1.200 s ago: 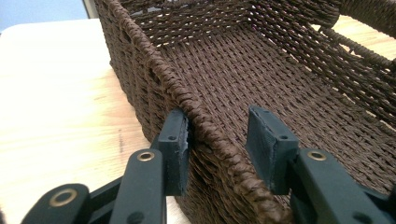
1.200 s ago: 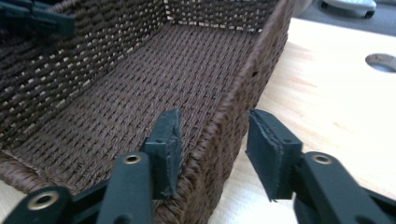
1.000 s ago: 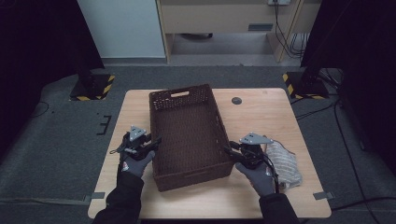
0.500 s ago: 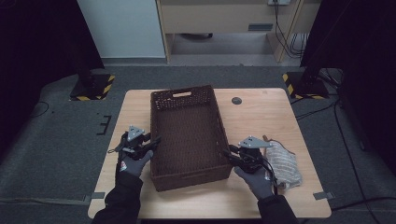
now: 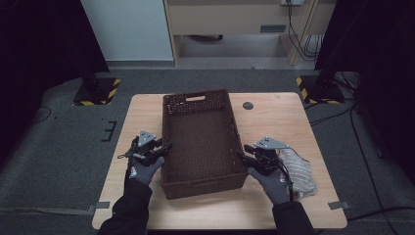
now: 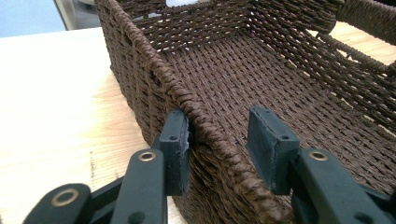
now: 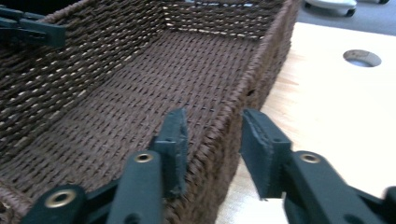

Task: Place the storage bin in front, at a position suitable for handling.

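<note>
A dark brown woven basket (image 5: 203, 142) stands empty in the middle of the wooden table (image 5: 142, 117). My left gripper (image 5: 165, 147) is open astride the basket's left rim (image 6: 154, 60). In the left gripper view (image 6: 218, 140) one pad (image 6: 176, 140) touches the outer wall and the other pad (image 6: 268, 144) stands off inside. My right gripper (image 5: 243, 152) is open astride the right rim (image 7: 254, 70). In the right gripper view (image 7: 212, 140) one jaw is inside the basket and one outside, with gaps on both sides.
A crumpled light patterned cloth (image 5: 299, 169) lies on the table just right of my right hand. A round dark grommet (image 5: 248, 105) sits in the tabletop behind the basket's right side. Black stands with yellow-striped bases (image 5: 98, 90) flank the table on the floor.
The basket has shifted very slightly to the right. Both grippers stay at its side rims, near the front end.
</note>
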Demonstrator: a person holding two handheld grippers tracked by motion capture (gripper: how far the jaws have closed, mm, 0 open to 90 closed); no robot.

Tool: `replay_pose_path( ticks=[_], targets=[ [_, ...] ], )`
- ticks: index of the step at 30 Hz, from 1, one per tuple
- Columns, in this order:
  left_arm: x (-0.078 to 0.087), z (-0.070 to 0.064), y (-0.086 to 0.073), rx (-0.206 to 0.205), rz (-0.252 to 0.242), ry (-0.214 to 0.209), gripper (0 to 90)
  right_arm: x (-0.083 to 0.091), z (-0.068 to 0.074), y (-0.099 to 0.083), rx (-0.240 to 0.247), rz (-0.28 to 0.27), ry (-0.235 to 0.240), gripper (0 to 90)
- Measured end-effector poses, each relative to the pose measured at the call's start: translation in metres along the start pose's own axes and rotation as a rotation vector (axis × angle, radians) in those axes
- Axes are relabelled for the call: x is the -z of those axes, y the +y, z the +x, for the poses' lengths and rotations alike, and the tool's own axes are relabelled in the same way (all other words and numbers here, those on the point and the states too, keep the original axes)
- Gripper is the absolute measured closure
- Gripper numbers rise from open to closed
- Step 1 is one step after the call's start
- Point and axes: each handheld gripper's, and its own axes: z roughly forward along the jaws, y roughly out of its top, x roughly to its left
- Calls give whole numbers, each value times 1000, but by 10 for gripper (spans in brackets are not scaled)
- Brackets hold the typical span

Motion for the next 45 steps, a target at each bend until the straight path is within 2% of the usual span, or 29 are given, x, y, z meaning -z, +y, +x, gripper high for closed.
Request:
replay_pose_path(
  ticks=[6,10,14,16,17,18,22,28,35,37,41,44,45],
  targets=[
    [0,-1,1,1,6,3,570,6,4,0,-9,12,-4,714],
    [0,0,1,7,11,11,545,13,9,-4,-5,12,-12,719],
    [0,1,1,10,5,-2,553,17,13,-6,-8,15,-12,714],
    [0,0,1,5,2,-13,582,17,11,-4,-14,24,-4,695],
    [-1,0,1,4,2,-17,586,16,10,-3,-18,25,-2,648],
    [-1,0,1,2,1,-21,590,15,8,-3,-16,14,-12,600],
    [-5,-2,3,-11,6,-31,600,7,0,-1,0,-6,-39,541],
    [-10,-11,6,-36,16,-51,605,1,-6,-3,6,17,-42,594],
    [-1,-15,1,-34,18,-66,604,10,0,-7,-5,25,-61,623],
    [3,-17,-1,-38,18,-63,602,14,3,-10,-18,25,-54,623],
    [6,-18,-3,-38,9,-58,572,18,9,-13,-14,31,-53,614],
    [6,-16,0,-27,-7,-54,503,17,4,-9,-10,32,-50,568],
    [5,-15,1,-19,-12,-53,495,16,2,-8,-10,9,-66,550]
  ],
)
